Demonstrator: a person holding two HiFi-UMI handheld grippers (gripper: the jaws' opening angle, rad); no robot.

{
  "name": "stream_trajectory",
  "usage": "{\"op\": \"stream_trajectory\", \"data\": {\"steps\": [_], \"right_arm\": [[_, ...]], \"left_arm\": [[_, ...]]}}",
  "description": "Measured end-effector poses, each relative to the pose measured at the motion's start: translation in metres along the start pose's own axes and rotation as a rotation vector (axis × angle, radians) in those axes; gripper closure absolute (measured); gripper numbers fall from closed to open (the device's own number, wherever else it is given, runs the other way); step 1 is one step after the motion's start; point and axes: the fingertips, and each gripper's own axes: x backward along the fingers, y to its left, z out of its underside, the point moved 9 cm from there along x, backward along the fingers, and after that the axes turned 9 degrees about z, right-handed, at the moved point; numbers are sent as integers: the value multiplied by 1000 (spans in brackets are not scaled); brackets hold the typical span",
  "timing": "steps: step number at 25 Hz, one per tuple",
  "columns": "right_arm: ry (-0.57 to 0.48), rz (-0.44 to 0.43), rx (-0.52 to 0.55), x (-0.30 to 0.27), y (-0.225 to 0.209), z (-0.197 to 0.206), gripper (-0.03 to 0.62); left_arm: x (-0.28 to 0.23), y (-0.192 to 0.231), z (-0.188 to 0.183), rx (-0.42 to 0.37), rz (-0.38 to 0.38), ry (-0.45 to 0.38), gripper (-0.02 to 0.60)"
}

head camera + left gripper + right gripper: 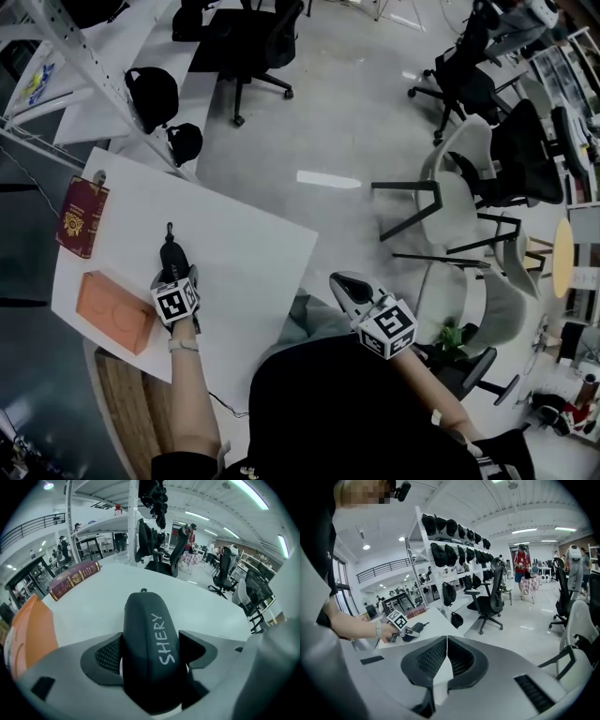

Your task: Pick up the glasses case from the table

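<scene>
White table: glasses case inside released left claw, book and box nearby; right claw clenched.

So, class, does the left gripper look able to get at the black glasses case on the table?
Probably yes: the left gripper has its jaws apart on either side of the glasses case, nothing else between them.

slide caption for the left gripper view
Open left gripper straddling a dark grey oblong glasses case lettered SHERY, lying on the white table

A dark red book lies near an orange box on the white table.
</scene>
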Motion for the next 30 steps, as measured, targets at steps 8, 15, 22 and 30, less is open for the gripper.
{"op": "stream_trajectory", "data": {"steps": [8,15,22,30], "right_arm": [[-8,26,-7,11,2,1,565],[-38,-4,14,11,11,-6,565],[-68,-50,66,14,23,-17,565],[-130,-132,99,14,39,-40,566]], "left_arm": [[-1,-3,2,-13,5,11,213],[22,-21,-7,-47,34,-47,213],[61,-56,-10,-113,60,-98,213],[111,-94,-14,-110,78,-208,214]]}}
